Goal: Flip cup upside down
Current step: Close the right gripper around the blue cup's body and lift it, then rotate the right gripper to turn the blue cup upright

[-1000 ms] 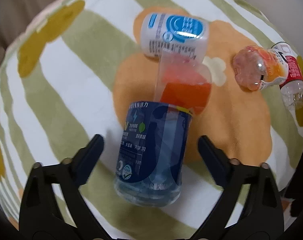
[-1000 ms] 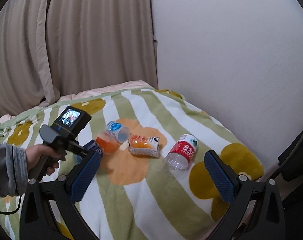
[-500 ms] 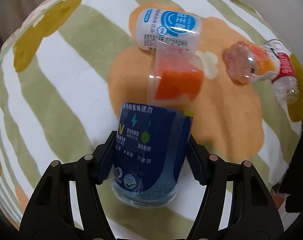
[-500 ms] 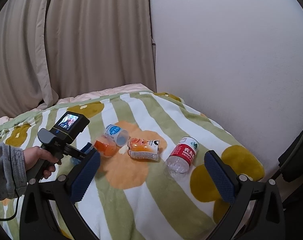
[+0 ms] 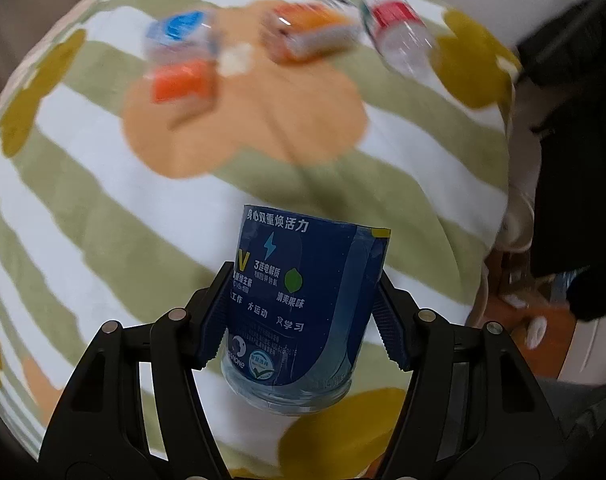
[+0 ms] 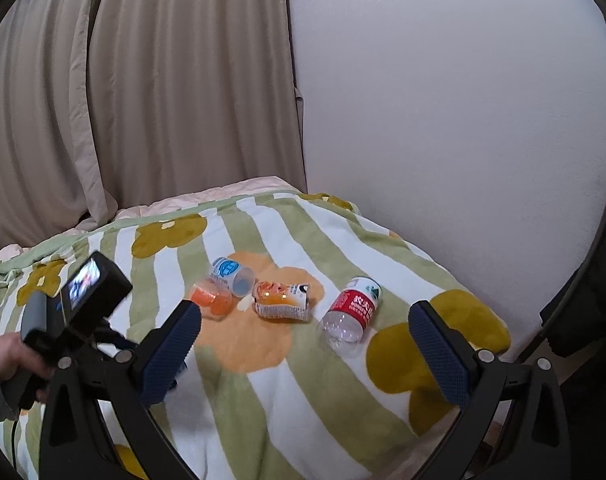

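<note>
A clear cup with a dark blue label (image 5: 303, 304) is clamped between the fingers of my left gripper (image 5: 303, 312), held above the striped blanket (image 5: 103, 208), with its clear closed end toward the camera. My right gripper (image 6: 315, 352) is open and empty, held high over the blanket's near right side. In the right wrist view the left gripper's handle and camera (image 6: 79, 304) show at the left, held by a hand; the blue cup is hidden behind my right gripper's left finger.
Other cut-bottle cups lie on the blanket: a blue-and-white one (image 6: 229, 274), an orange one (image 6: 211, 298), an orange-and-white one (image 6: 283, 300) and a red-labelled one (image 6: 353, 310). The bed edge drops off at the right (image 5: 515, 220). Curtains (image 6: 143, 80) and a white wall (image 6: 443, 120) stand behind.
My left gripper closed on the blue cup, then lifted it and carried it back from the other cups; the view has swung right. My right gripper has stayed open and nearly still.
</note>
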